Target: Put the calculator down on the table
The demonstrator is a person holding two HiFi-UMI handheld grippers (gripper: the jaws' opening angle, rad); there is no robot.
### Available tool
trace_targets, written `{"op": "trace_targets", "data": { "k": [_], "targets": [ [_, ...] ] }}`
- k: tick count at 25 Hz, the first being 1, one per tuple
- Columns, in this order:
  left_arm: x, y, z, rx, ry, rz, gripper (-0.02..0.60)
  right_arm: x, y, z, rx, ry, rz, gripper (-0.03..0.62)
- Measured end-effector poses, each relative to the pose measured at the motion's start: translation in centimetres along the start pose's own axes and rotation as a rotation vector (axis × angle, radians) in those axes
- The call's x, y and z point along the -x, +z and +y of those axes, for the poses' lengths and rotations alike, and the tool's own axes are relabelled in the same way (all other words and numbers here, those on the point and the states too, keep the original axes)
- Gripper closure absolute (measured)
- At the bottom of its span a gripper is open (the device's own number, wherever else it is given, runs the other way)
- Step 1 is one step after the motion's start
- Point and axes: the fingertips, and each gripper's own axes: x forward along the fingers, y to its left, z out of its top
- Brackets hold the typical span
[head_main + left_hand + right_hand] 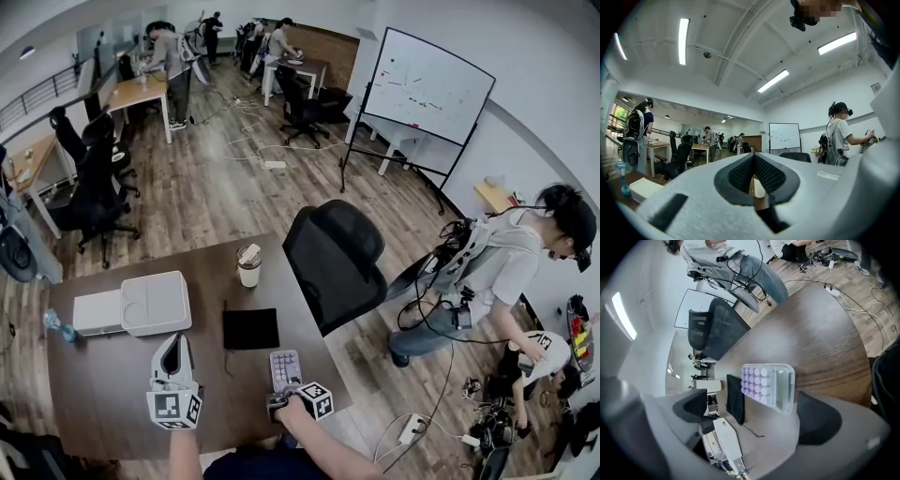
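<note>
jaws of right gripper (757,413) apart, calculator (768,387) beyond

No legible txt; whiteboard (427,86) marks too small.

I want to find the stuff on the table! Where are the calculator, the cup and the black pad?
calculator (285,366): head view, on its rows of keys.
cup (248,274): head view, on its side wall, under the lid.
black pad (250,329): head view, on the middle of its flat top.
</note>
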Motion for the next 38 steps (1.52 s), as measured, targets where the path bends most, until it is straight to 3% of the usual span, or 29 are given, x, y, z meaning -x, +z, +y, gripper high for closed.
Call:
{"op": "trace_targets", "data": {
  "k": [5, 12, 18, 25, 30, 33, 38],
  "targets": [
    [0.4, -0.4, 0.0, 0.008, -0.009, 0.003, 0.583, 0.6, -0.2, 5.3, -0.014, 0.157, 0.003, 0.002],
    [0.5, -0.4, 0.2, 0.013, -0.007, -0.001, 0.583, 4.5, -2.0, 20.1, 0.091, 0.703, 0.033, 0.006],
    [0.6, -0.3, 0.3, 0.014, -0.001, 0.000, 0.583, 9.0, -2.8, 26.5, 0.160, 0.986, 0.050, 0.013],
    [0.6, -0.1, 0.4, 0.009, 0.006, -0.006, 0.583, 9.5, -3.1, 27.3, 0.183, 1.010, 0.059, 0.014],
    [0.6, -0.2, 0.6, 0.010, 0.009, -0.006, 0.583, 9.6, -3.3, 27.3, 0.303, 1.016, 0.054, 0.019],
    [0.7, -0.1, 0.4, 0.009, 0.007, -0.007, 0.583, 10.3, -4.2, 28.3, 0.486, 1.019, 0.049, 0.019],
    [0.9, -0.3, 0.4, 0.012, 0.004, -0.007, 0.583, 10.9, -5.9, 28.8, 1.029, 0.919, -0.034, 0.017]
  ]
}}
